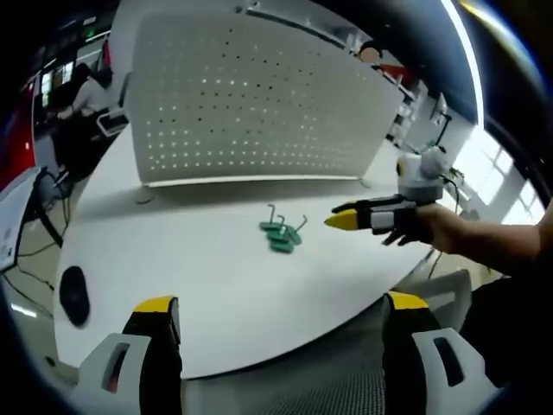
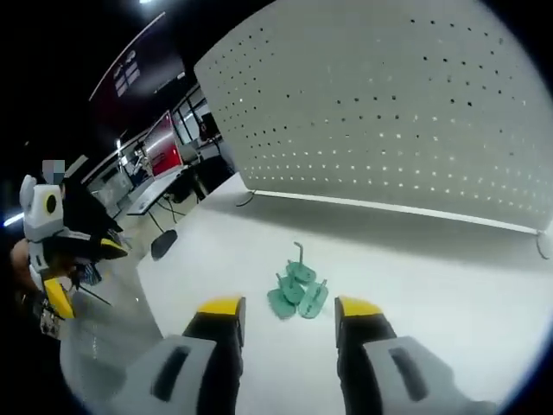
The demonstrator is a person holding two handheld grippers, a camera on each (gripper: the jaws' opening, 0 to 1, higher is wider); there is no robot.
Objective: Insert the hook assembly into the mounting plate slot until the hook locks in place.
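Yellow-tipped and black-bodied, the left gripper (image 1: 281, 304) rises from six o'clock in the left gripper view with its two jaws spread wide apart and nothing between them, hanging over the near rim of the white round-edged table (image 1: 207, 277). In the right gripper view the right gripper (image 2: 289, 309) stands with its jaws parted too, a narrower gap, holding nothing; the cluster of green plastic hook assemblies (image 2: 298, 292) lies on the tabletop just beyond its tips, at twelve o'clock from them. I count three or four flat green pieces in that cluster, overlapping one another, with at least two thin grey wire hooks sticking up; the exact number is hard to tell.

From the left gripper view the same green cluster (image 1: 283, 233) sits near the table's middle, and the right gripper (image 1: 346, 220) enters from three o'clock, held level in a person's hand (image 1: 436, 229), its tips pointing toward the cluster but apart from it.

One white perforated metal panel (image 1: 259, 95) stands upright behind the hooks, its face dotted with regular rows of small holes. One dark oval object (image 1: 73, 294) lies at the table's nine o'clock edge.
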